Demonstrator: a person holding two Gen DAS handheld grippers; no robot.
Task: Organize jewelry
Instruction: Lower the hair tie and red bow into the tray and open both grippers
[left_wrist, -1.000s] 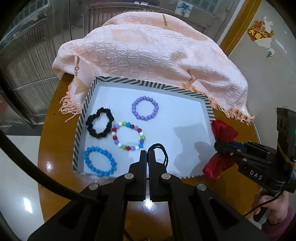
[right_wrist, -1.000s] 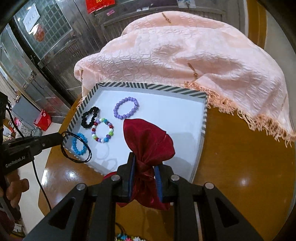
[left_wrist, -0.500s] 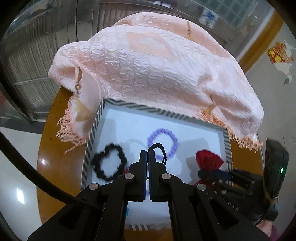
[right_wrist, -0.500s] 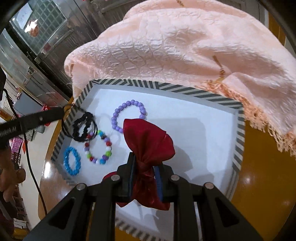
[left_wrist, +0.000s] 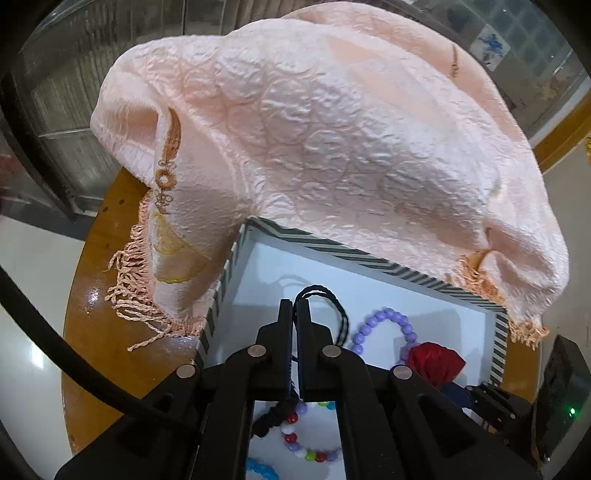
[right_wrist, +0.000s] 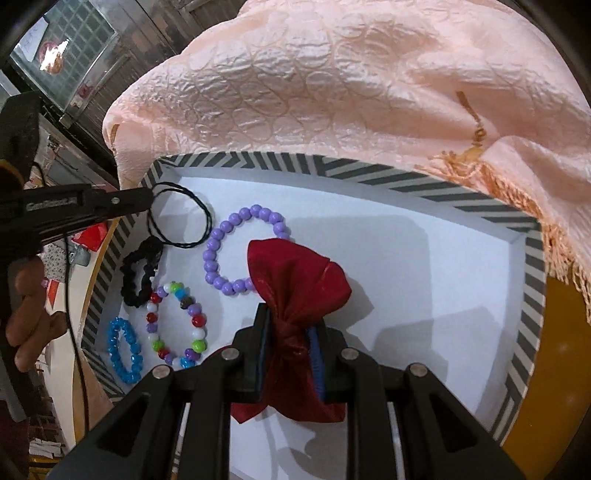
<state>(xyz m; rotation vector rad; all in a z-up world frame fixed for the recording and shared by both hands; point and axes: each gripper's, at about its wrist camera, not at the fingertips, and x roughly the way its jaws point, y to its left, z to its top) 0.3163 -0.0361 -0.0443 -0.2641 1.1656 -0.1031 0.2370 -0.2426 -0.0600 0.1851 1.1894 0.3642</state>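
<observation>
- Left wrist view: the left claw (left_wrist: 294, 308) is pinched closed on a thin black cord loop (left_wrist: 334, 310), held above the white tray (left_wrist: 369, 264) near its far-left corner.
- Right wrist view: the right claw (right_wrist: 290, 334) is clamped around the neck of a red satin pouch (right_wrist: 295, 280) over the tray's middle.
- Lying in the tray: purple bead bracelet (right_wrist: 221, 254), black scrunchie (right_wrist: 140, 275), multicolour bead bracelet (right_wrist: 175, 325), blue bead bracelet (right_wrist: 123, 350).
- Peach fringed cloth (right_wrist: 332, 85) drapes over the tray's far rim.

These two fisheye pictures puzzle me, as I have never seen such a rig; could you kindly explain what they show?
Each picture comes from a camera on a hand-held two-finger gripper, looking along its fingers. No robot: a person holds both. The left gripper is shut on a thin black cord loop. The right gripper is shut on a red fabric bow. Below lies a white tray with a striped rim holding purple, multicoloured and blue bead bracelets and a black scrunchie. A pink cloth covers the tray's far edge.
</observation>
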